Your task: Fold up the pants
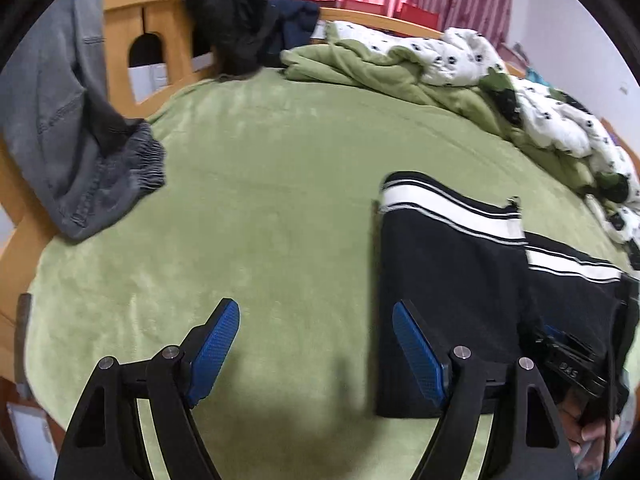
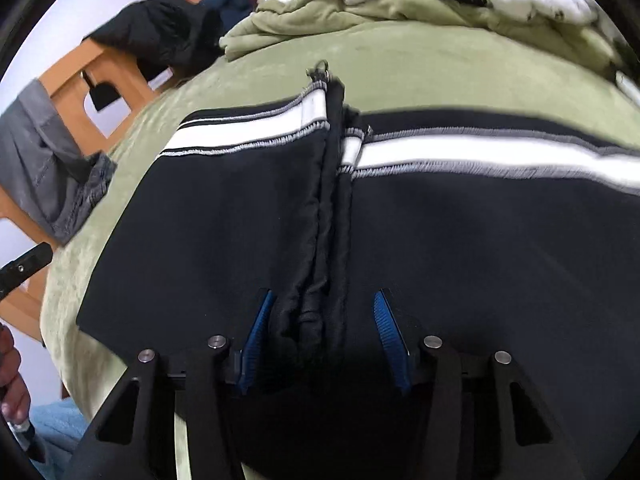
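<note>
Black pants (image 1: 448, 280) with a white side stripe lie folded on the green bed, at the right in the left wrist view. They fill the right wrist view (image 2: 240, 216), where a bunched edge runs down the middle (image 2: 328, 208). My left gripper (image 1: 316, 316) is open and empty over bare blanket, its right finger at the pants' left edge. My right gripper (image 2: 322, 312) is open, its jaws on either side of the bunched fold, not closed on it. The right gripper also shows in the left wrist view (image 1: 572, 356), low on the pants.
The green blanket (image 1: 260, 200) covers the bed. Grey pants (image 1: 60, 128) hang over the wooden bed frame (image 1: 124, 40) at left. A dark jacket (image 1: 228, 12) lies on the frame at the back. A rumpled green-and-white quilt (image 1: 480, 76) is piled at the back right.
</note>
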